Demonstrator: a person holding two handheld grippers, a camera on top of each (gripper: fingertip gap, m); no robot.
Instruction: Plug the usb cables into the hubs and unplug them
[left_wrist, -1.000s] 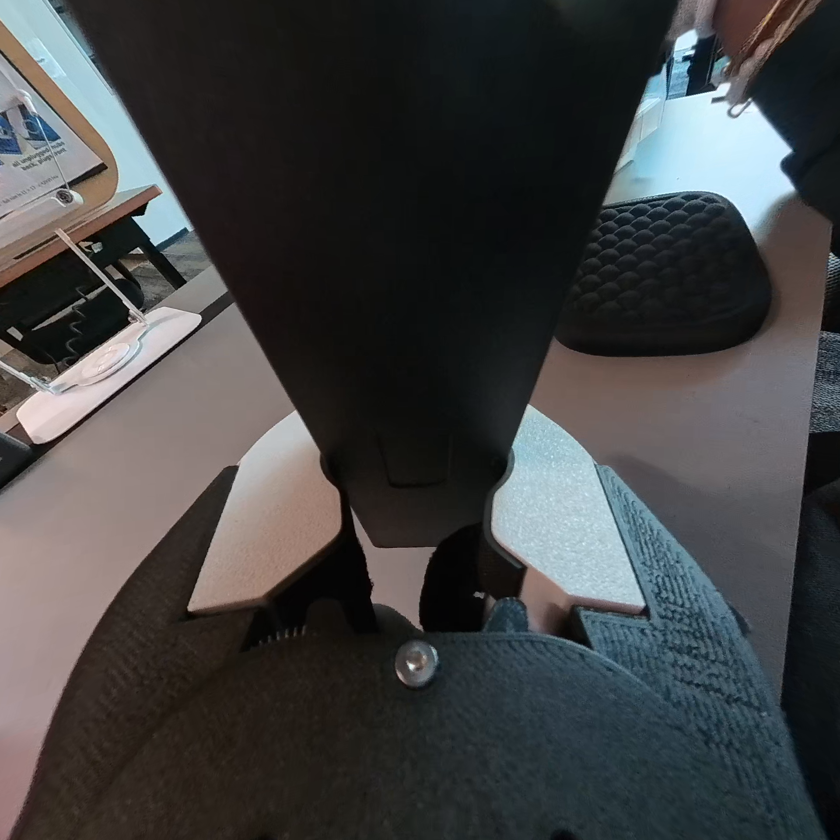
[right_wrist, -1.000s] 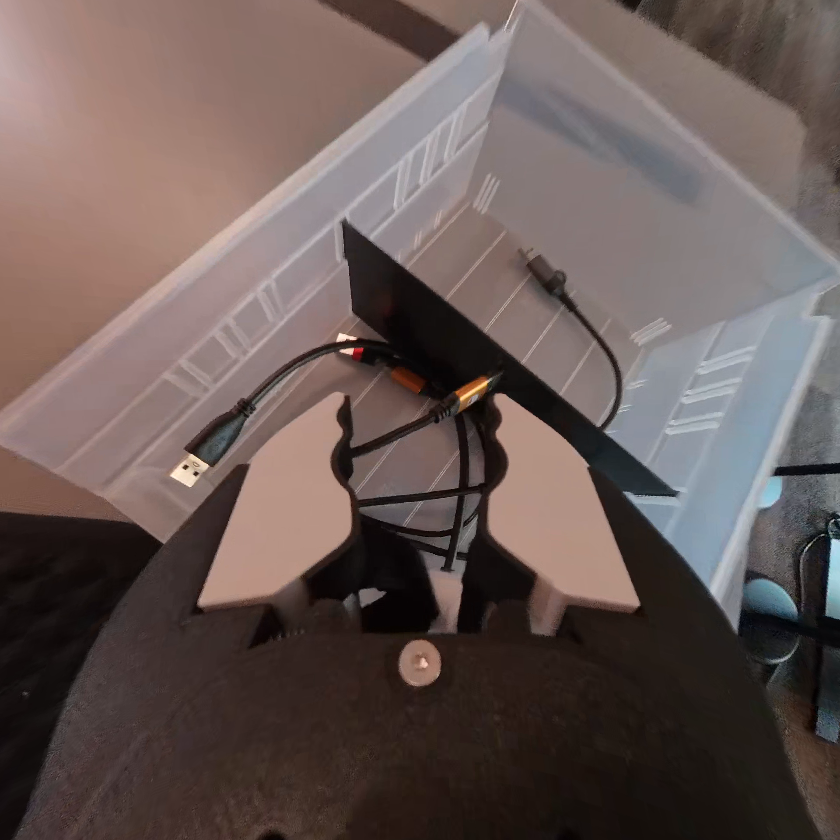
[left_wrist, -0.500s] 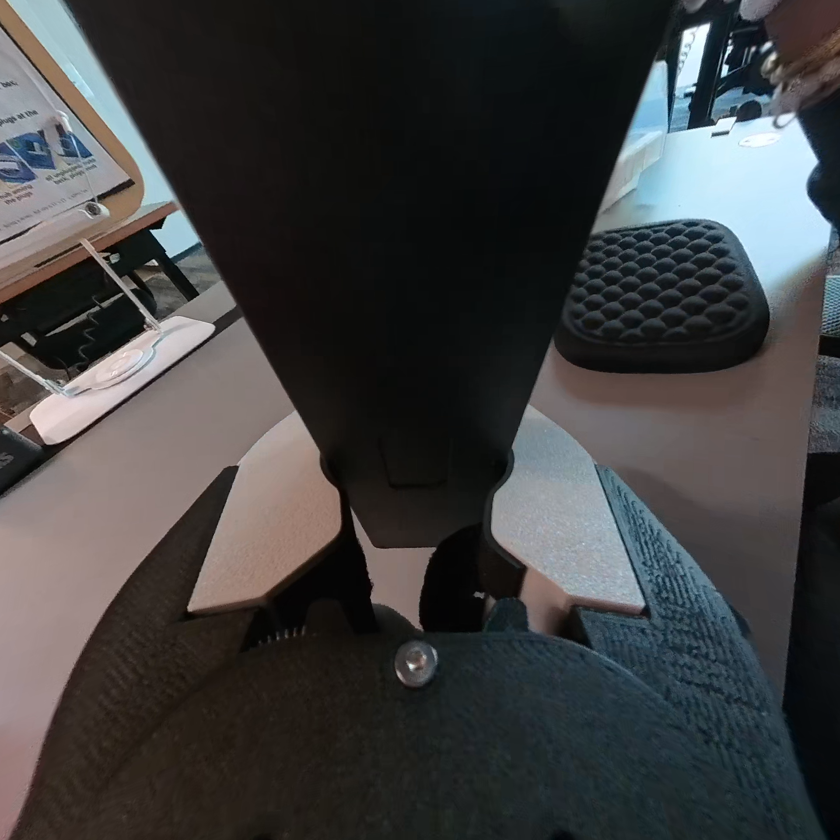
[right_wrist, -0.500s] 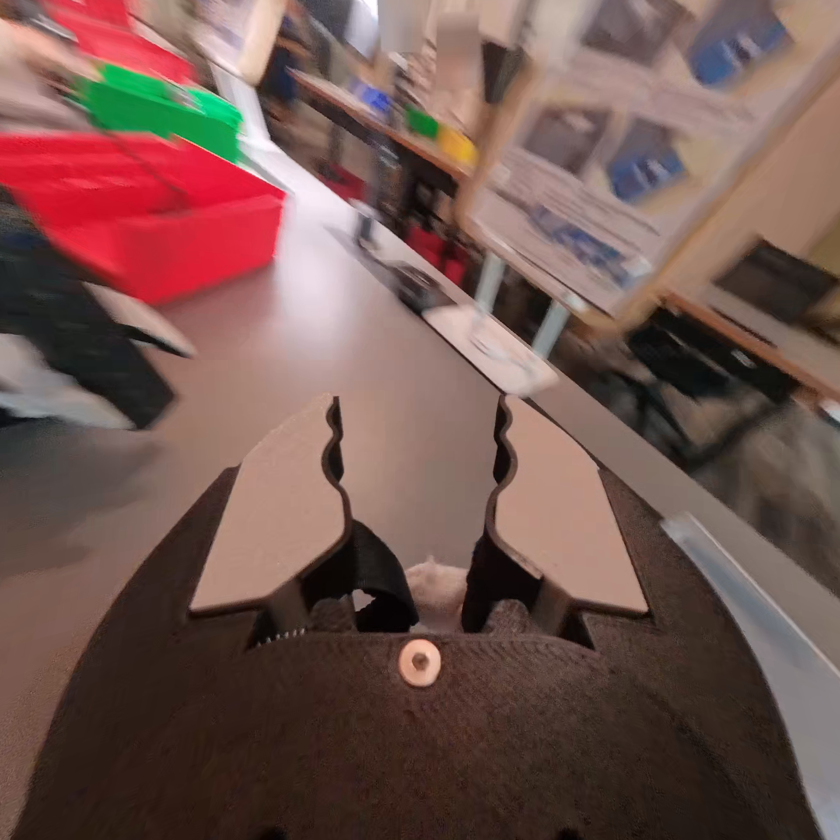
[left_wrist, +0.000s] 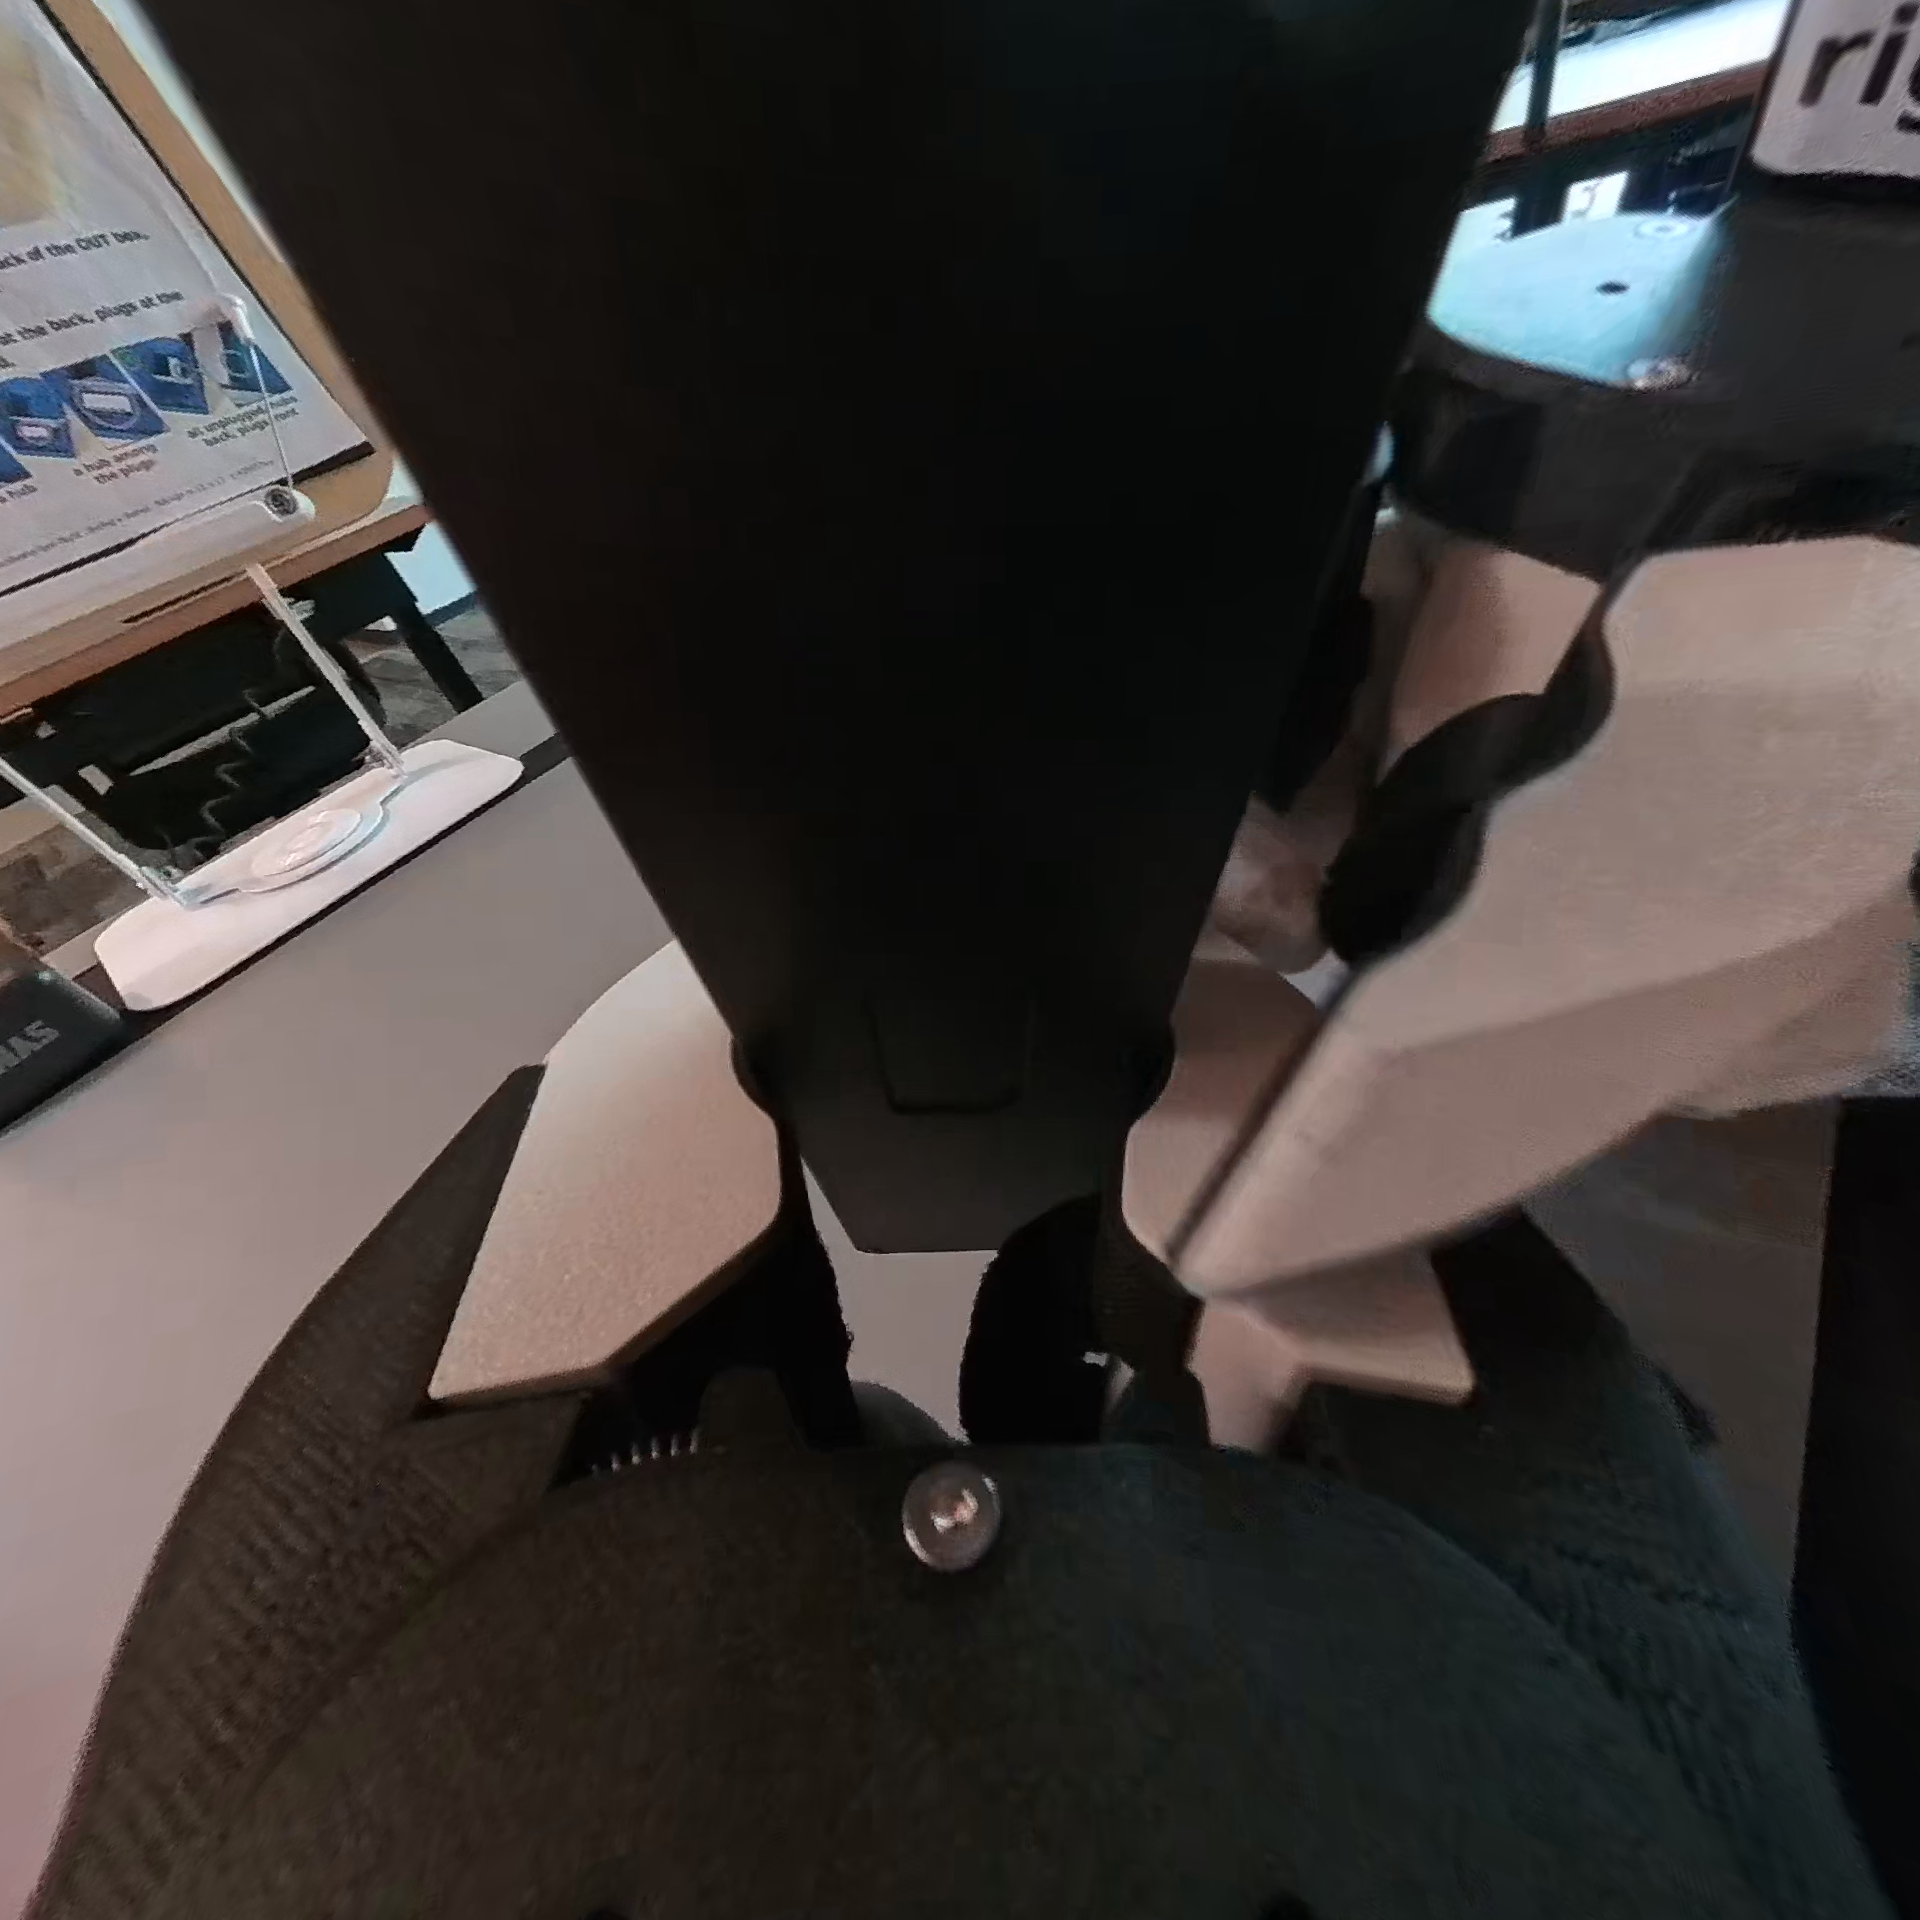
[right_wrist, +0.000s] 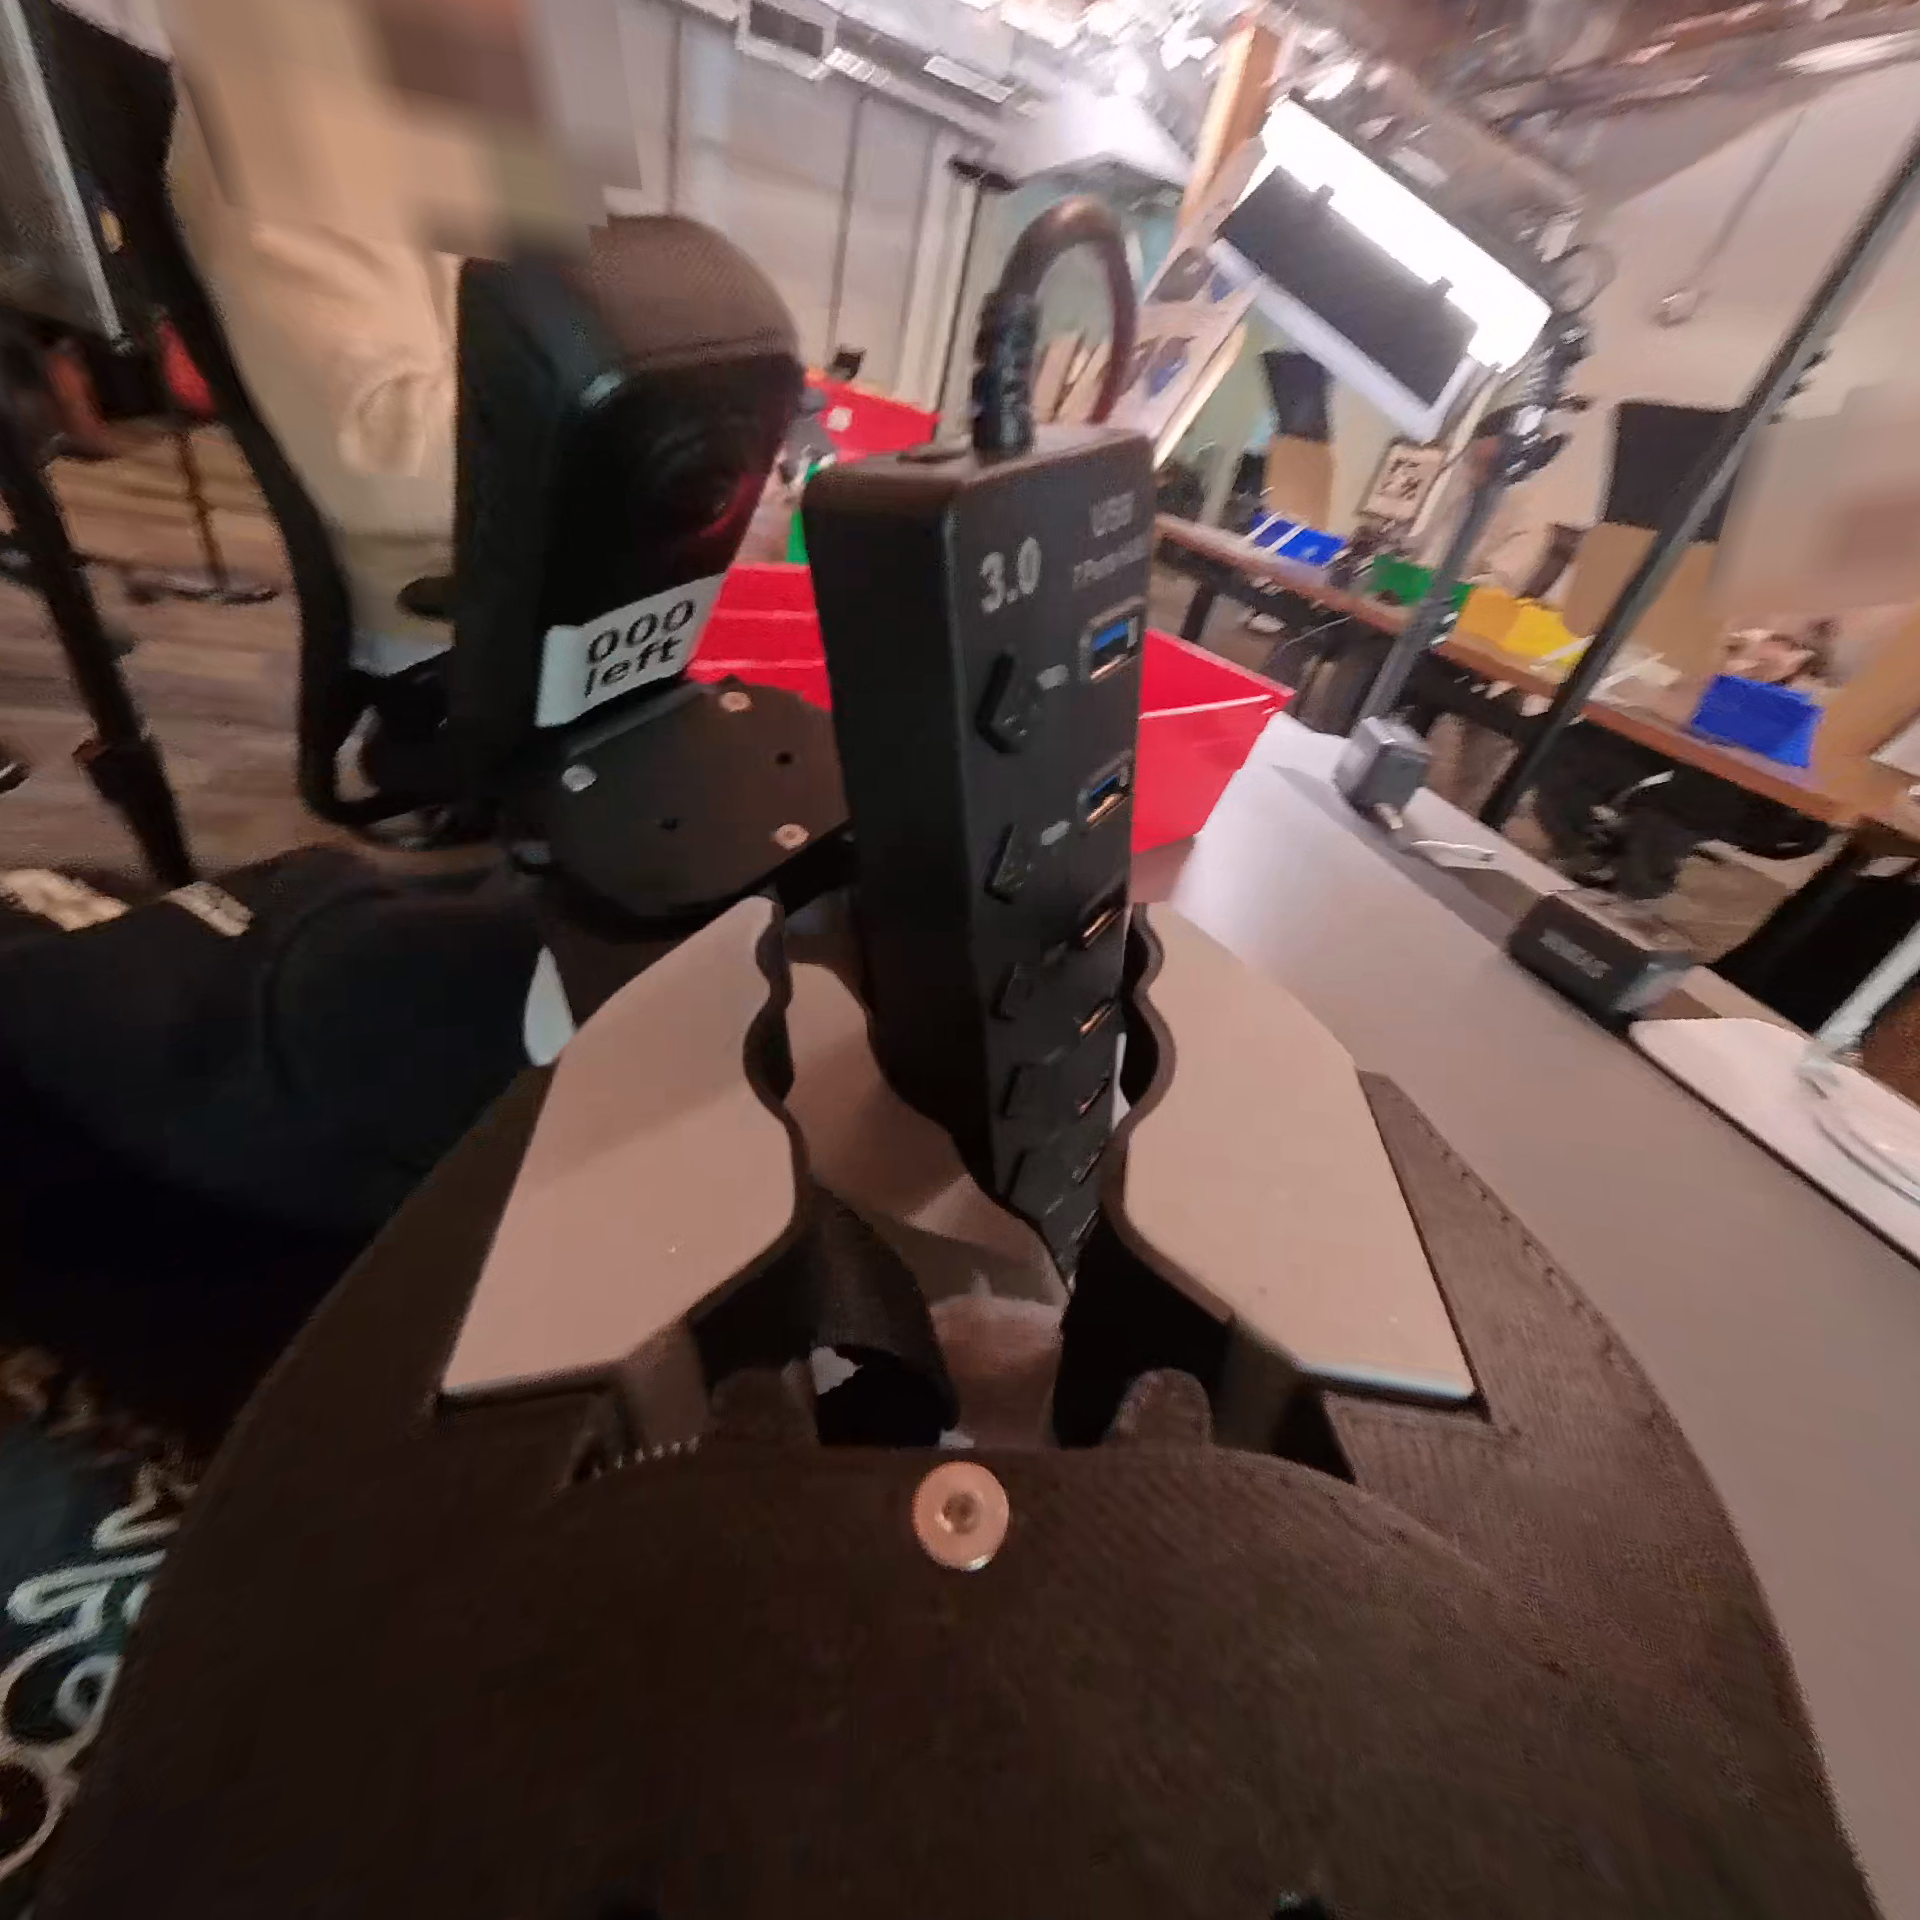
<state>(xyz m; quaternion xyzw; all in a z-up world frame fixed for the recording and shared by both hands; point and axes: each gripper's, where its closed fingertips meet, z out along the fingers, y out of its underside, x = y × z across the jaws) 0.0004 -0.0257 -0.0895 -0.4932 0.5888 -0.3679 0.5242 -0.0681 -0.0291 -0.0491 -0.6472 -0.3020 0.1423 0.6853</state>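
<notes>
- Your right hand-held gripper (right_wrist: 956, 1049) has swung away from the clear bin of cables it faced a second ago and now frames the black hub (right_wrist: 987, 790), its fingers spread to either side of the lower body and not visibly clamped on it.
- Your left hand-held gripper (left_wrist: 951, 1132) still pinches the hub's (left_wrist: 831, 468) end, holding it upright above the grey surface (left_wrist: 260, 1091).
- In the left wrist view, the right hand-held gripper (left_wrist: 1538, 862) has come in close on the hub's side, covering the black pad seen there before.
- No cable is carried over, and the blue ports (right_wrist: 1110, 642) look empty, so this reads as a handover or regrip, not plugging yet.
</notes>
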